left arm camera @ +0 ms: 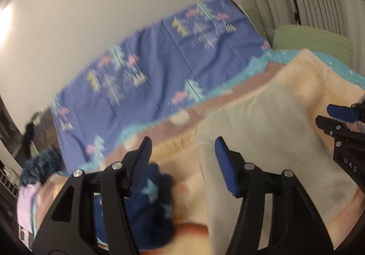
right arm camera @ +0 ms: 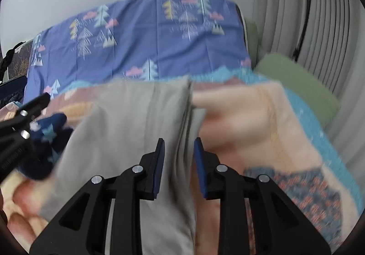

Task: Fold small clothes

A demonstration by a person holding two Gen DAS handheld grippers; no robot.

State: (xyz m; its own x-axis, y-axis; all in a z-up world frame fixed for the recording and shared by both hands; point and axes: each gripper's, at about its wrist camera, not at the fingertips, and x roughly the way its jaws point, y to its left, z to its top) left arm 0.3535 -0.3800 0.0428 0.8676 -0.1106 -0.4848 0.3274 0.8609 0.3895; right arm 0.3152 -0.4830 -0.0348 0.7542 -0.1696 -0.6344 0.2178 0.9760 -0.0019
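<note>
White wall and blinds back a bed (right arm camera: 296, 122) spread with a peach blanket, a blue tree-print sheet (right arm camera: 141, 45) at its far side. I have the grey cloth (right arm camera: 127, 127) lying flat in the middle of the blanket, ready for a fold. My right hand-held gripper (right arm camera: 178, 167) straddles the cloth's right edge, jaws parted and not yet clenched. My left hand-held gripper (left arm camera: 182, 163) hangs released just left of the cloth, above a navy star garment (left arm camera: 148, 209) awaiting its turn.

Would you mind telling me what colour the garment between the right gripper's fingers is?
The garment is plain light grey, clearest in the right wrist view.
</note>
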